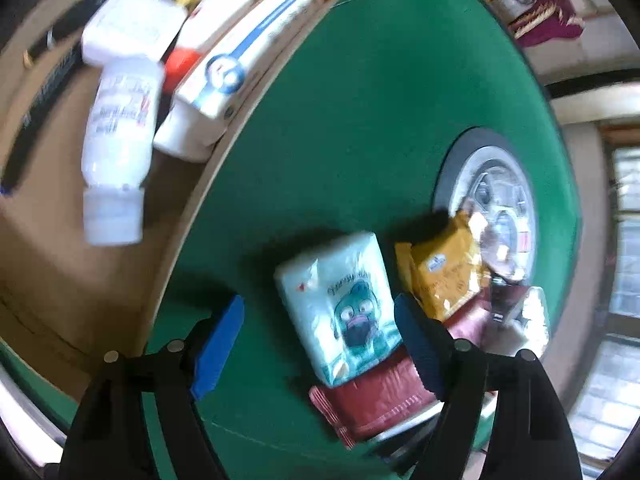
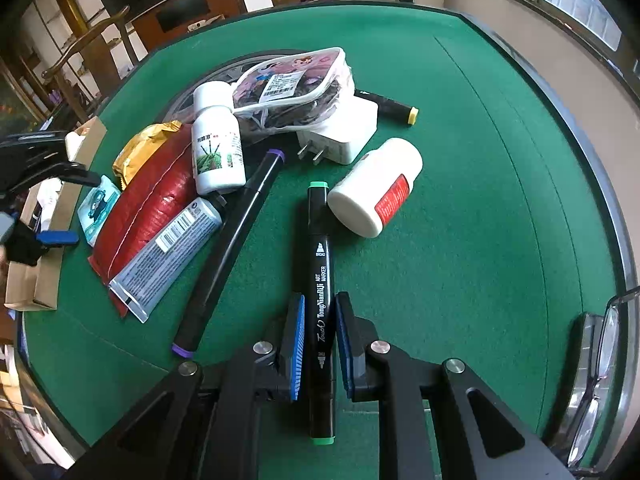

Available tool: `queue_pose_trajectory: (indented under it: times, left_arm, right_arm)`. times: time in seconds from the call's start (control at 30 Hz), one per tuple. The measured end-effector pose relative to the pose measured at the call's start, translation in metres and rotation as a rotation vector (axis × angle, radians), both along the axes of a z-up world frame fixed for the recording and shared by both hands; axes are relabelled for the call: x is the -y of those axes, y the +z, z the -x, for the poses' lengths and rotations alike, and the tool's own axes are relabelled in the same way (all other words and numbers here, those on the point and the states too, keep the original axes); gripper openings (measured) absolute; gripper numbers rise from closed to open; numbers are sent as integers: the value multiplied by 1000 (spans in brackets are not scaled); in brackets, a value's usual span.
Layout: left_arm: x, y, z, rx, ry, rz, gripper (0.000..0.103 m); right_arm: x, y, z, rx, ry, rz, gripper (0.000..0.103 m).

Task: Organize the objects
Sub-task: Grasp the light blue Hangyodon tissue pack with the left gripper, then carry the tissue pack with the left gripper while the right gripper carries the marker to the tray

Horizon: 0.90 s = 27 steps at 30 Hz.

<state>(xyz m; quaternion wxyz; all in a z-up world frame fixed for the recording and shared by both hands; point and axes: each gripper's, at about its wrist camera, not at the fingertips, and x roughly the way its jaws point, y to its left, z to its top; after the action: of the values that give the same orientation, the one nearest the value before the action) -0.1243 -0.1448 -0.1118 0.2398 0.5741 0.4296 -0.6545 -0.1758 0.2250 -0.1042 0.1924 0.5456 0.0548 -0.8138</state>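
My right gripper is shut on a black art marker with green caps, which lies lengthwise between the blue pads on the green table. My left gripper is open above the table, next to a cardboard box. A pale tissue pack with a cartoon face lies between and beyond its jaws, untouched by the left pad. The box holds a white bottle and a toothpaste carton. Beside the tissue pack lie a yellow packet and a red packet.
A heap sits mid-table: a purple-capped marker, a grey tube, a white medicine bottle, a lying white bottle with a red label, a white charger and a clear pouch. Eyeglasses rest at the right rim.
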Motion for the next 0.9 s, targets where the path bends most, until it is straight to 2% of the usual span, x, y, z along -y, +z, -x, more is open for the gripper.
queue_pose_trajectory:
  times: [0.03,0.13,0.23,0.3,0.37,0.4,0.43,0.47,0.5,0.67,0.77,0.9]
  left_arm:
    - [-5,0,9,33,-18,42,81]
    - [-17,-4,25,77,-59,99,95]
    - [-32,-6,36,117,-156,166,97]
    - [-36,-4,34,93,-181,189,97]
    - [-42,-1,35,73,-254,225,92]
    - [-46,3,34,54,-309,271,78]
    - [-47,6,34,50,-336,298,58]
    - [-49,9,30,31,-378,316,53]
    - [-48,11,26,5,-408,299,50]
    - [-51,16,-1,-58,-533,246,47]
    - [-59,18,-17,-79,-608,255,47]
    - [-74,18,-27,-43,-688,309,53]
  right_arm:
    - [-2,0,0,1,2,2,16]
    - [-6,0,-2,1,5,14,16]
    - [-11,0,-5,-3,18,20,16]
    - [-16,0,-5,-2,26,26,16]
    - [-19,1,-6,3,32,33,16]
    - [-21,1,-7,7,34,36,16]
    - [-23,2,-7,12,36,40,16]
    - [-26,2,-7,18,37,43,16]
    - [-28,2,-7,27,37,49,16]
    - [-35,0,-11,58,33,67,16]
    - [-35,0,-15,53,39,62,16]
    - [-32,3,-15,50,29,54,16]
